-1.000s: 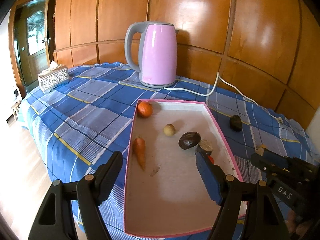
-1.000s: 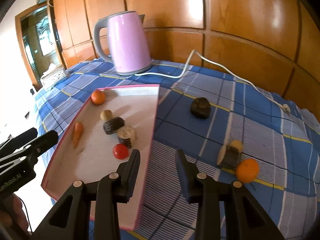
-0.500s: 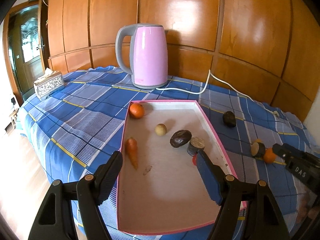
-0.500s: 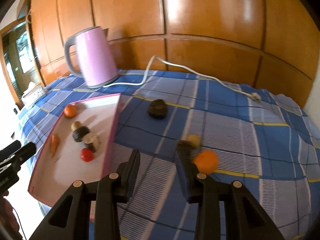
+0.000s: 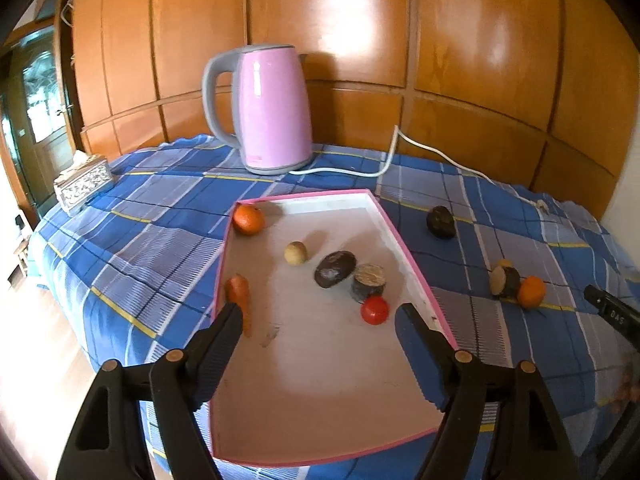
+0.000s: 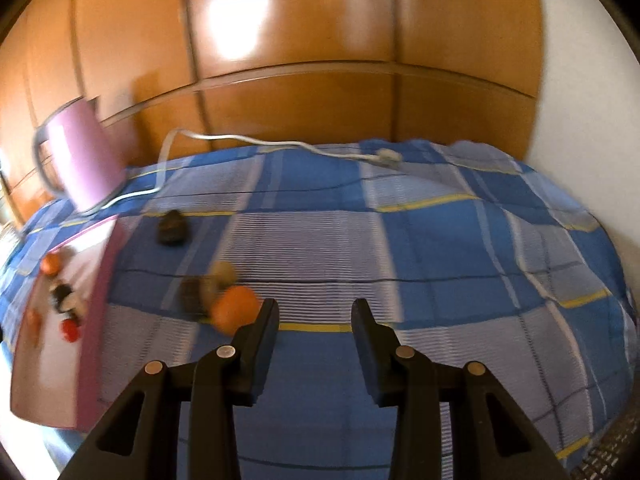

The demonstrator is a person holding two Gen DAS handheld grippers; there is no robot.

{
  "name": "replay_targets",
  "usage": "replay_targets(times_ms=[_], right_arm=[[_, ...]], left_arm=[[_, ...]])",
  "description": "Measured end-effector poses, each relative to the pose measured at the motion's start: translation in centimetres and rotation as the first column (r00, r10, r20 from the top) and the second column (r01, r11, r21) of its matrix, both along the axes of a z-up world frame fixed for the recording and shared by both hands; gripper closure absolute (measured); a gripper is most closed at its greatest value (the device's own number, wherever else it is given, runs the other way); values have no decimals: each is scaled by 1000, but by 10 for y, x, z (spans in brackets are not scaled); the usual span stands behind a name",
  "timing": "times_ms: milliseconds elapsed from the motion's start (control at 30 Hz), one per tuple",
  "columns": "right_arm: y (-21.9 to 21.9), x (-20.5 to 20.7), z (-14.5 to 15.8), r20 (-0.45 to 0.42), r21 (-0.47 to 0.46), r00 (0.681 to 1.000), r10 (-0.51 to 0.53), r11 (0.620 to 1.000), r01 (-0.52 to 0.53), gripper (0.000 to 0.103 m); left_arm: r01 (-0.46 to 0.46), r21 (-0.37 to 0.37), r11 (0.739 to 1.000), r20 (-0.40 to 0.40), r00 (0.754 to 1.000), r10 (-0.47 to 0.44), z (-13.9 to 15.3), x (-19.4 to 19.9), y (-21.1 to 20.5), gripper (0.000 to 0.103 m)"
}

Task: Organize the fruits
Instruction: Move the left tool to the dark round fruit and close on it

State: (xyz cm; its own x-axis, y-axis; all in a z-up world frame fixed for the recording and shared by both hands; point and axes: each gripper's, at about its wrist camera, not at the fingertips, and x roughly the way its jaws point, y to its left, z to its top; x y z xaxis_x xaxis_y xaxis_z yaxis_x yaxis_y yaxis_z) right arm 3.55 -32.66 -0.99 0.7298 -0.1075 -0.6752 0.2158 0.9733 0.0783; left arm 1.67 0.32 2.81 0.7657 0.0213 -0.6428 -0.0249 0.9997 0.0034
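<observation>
A pink-rimmed tray (image 5: 404, 240) holds an orange (image 5: 248, 219), a small yellowish fruit (image 5: 295, 252), a dark fruit (image 5: 335, 269), a cut brown piece (image 5: 369, 281), a red tomato (image 5: 374, 310) and a carrot (image 5: 239, 292). My left gripper (image 5: 318, 316) hovers over the tray's near half, its jaws opening with nothing between them. On the cloth to the right lie a dark fruit (image 5: 441, 222), a cut piece (image 5: 505, 280) and a second orange (image 5: 531, 291). My right gripper (image 6: 316, 306) is open and empty, and that orange (image 6: 234, 307) sits just left of its left finger.
A pink kettle (image 5: 272, 108) stands at the back against the wood panelling, its white cord (image 5: 384, 160) trailing right across the checked cloth. A patterned tissue box (image 5: 82, 184) sits at the far left near the table edge. The right wrist view is motion-blurred.
The right gripper has swung to the right over the cloth, so the loose orange went from its right side to just left of its left finger. The left gripper drifted slightly.
</observation>
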Motion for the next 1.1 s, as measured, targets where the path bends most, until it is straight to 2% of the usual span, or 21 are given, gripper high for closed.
replay_targets(times_ms=[100, 200, 233, 400, 467, 567, 733, 967, 1100], right_arm=[[-23, -4, -8, -14, -1, 996, -88, 996, 88, 65], [-44, -7, -18, -32, -3, 986, -163, 987, 163, 49], [-48, -9, -20, -32, -4, 983, -179, 984, 179, 48], [-75, -14, -31, -51, 0, 966, -252, 968, 253, 48], [-80, -15, -34, -53, -7, 962, -269, 963, 269, 48], [-84, -12, -39, -59, -17, 959, -279, 960, 278, 48], [-86, -11, -47, -68, -12, 958, -279, 960, 279, 48], [-86, -9, -55, -77, -18, 959, -271, 962, 271, 48], [-83, -8, -56, -75, -35, 961, -266, 964, 264, 46]], left_arm=[[42, -4, 999, -13, 999, -42, 1, 4, -10, 20], [84, -12, 996, -20, 996, -84, 4, 10, -21, 20], [101, -14, 995, -23, 995, -101, 5, 14, -26, 20], [153, -35, 988, -45, 987, -154, 11, 30, -42, 20], [180, -52, 982, -59, 981, -183, 12, 38, -49, 25], [211, -55, 976, -81, 973, -215, 13, 54, -61, 30], [228, -100, 968, -139, 961, -241, 12, 92, -77, 35], [254, -25, 967, -193, 948, -254, -1, 148, -112, 34], [238, -24, 971, -242, 941, -237, -14, 180, -126, 33]])
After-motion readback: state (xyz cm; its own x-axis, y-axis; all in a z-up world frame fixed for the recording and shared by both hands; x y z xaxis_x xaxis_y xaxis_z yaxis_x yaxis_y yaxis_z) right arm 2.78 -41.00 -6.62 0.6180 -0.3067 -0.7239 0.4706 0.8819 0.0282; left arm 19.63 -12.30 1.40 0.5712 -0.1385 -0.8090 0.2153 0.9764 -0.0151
